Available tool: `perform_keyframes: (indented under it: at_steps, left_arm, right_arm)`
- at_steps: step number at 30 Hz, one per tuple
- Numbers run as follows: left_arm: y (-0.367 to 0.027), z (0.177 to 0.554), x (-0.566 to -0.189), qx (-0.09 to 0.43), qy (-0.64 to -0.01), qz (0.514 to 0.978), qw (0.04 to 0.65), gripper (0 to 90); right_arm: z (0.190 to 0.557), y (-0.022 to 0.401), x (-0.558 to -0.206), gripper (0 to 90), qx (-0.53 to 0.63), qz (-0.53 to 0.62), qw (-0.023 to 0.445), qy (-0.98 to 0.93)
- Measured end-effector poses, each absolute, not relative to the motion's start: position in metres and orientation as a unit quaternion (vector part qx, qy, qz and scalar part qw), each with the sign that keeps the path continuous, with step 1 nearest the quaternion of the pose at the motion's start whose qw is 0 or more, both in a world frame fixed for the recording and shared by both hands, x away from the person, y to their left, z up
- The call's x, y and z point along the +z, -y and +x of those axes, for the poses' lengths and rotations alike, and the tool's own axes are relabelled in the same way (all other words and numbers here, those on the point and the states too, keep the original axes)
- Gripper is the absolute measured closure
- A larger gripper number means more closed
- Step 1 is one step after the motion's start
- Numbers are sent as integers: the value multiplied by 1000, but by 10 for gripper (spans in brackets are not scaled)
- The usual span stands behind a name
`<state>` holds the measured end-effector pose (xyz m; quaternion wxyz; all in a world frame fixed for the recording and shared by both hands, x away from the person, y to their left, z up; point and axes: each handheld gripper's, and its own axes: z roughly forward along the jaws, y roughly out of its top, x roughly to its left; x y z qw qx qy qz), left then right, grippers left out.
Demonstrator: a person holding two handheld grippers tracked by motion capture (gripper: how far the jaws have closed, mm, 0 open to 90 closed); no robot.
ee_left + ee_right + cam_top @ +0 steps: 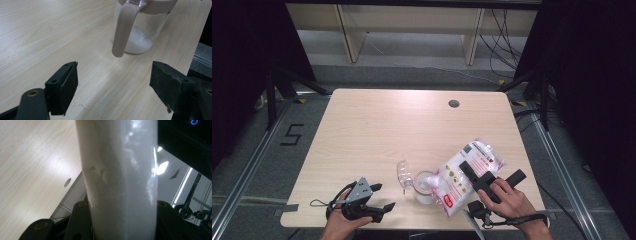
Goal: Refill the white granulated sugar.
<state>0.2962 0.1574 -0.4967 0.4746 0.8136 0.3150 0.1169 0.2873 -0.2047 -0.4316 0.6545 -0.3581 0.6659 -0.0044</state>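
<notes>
At the near left corner of the light wooden table (377, 125), the person's left hand (343, 220) holds the left gripper (382, 196) low over the tabletop, its tips pointing to the right. Its jaws stand wide open with nothing between them; in the left gripper view the two black pads (67, 87) frame bare wood, and the gripper (113, 85) looks toward the jar a little way ahead.

To the right of that gripper, near the front edge, a clear lid (403, 173) lies on the table, just beside the jar. The jar (425, 187) is a clear glass one with a pale pinkish rim and a handle (124, 27) of the same colour that hangs down its side. It stands upright on the table and holds a low layer of white powder (138, 43) at the bottom.

Right of the jar, the bag (467, 175) of white powder, clear plastic with red print, is held tilted over the jar, its lower end at the jar's mouth and its upper end raised toward the right and back. The right gripper (472, 172), carried by the right hand (507, 200), is closed on the bag across its middle. In the right gripper view the bag (120, 177) rises as a white column clamped between the two black jaws, with the tabletop to its left.
</notes>
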Motion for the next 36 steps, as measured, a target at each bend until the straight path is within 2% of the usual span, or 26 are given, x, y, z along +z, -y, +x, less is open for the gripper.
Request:
perform_keyframes:
  at_steps: [36]
  left_arm:
    - [-158,297,-497,119,-311,814,476,221]
  right_arm:
    - [287,206,-431,668,-3,-357,657,-664]
